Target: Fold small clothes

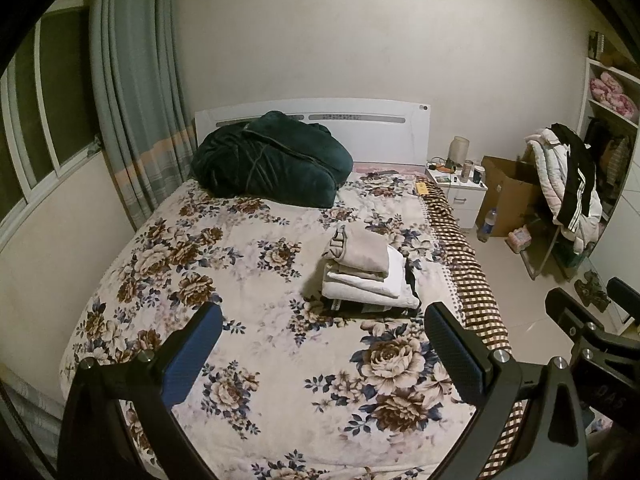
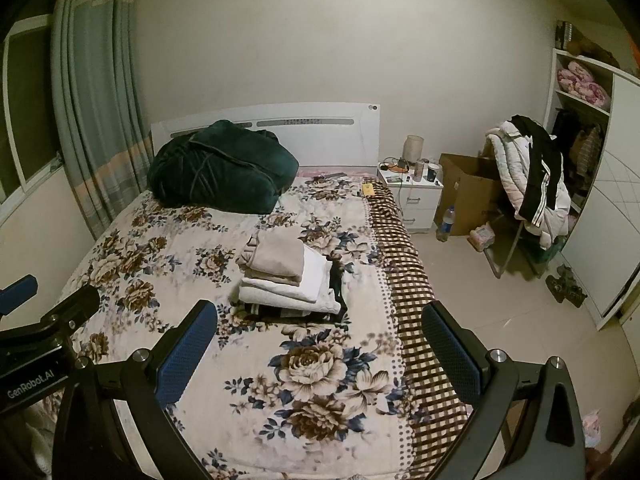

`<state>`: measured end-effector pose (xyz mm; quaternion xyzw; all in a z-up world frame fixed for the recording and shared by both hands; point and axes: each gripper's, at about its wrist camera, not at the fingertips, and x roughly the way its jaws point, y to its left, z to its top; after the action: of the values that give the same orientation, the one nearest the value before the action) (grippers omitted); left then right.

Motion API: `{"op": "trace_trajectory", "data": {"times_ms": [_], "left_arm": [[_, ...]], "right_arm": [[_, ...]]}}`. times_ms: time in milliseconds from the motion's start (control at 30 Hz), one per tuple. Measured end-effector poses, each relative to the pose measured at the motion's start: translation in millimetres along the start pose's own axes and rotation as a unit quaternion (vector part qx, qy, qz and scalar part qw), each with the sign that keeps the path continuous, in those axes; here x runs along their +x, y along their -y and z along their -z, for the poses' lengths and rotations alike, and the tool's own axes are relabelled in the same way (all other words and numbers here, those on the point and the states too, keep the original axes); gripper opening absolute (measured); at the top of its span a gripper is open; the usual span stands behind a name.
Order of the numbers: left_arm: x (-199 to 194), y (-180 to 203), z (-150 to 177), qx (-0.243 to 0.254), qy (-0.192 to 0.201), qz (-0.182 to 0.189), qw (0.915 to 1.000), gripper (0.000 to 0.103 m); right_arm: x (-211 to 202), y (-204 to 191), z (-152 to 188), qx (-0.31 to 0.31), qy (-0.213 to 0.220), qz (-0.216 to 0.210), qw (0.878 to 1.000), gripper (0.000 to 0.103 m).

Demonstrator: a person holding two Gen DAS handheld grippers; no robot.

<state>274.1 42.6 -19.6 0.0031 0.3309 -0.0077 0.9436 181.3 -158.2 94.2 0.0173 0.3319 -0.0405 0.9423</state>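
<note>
Left tool (image 1: 323, 352) wide, holding nothing, above bed foot. Right tool (image 2: 320, 350) wide too, empty, beside it at 3 o'clock. Folded clothes stack (image 1: 366, 276) on floral bed (image 1: 248, 280), 12 o'clock from both tools, near checked right edge. Dark green bundle (image 1: 272, 158) farther, at headboard (image 1: 376, 120), 11 o'clock.

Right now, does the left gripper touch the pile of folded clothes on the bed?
Apart. In the left wrist view, the open left gripper hangs nearer the camera than the folded clothes, and bare floral bedspread shows between its fingertips and the pile.
</note>
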Motion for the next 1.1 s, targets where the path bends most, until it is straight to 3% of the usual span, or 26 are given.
{"op": "trace_trajectory", "data": {"times_ms": [1100], "left_arm": [[-1,-1,11,-0.002,-0.006,-0.004,1.0,0.103]], "right_arm": [[2,2,16,-0.001,-0.007,0.0,1.0,0.103]]}}
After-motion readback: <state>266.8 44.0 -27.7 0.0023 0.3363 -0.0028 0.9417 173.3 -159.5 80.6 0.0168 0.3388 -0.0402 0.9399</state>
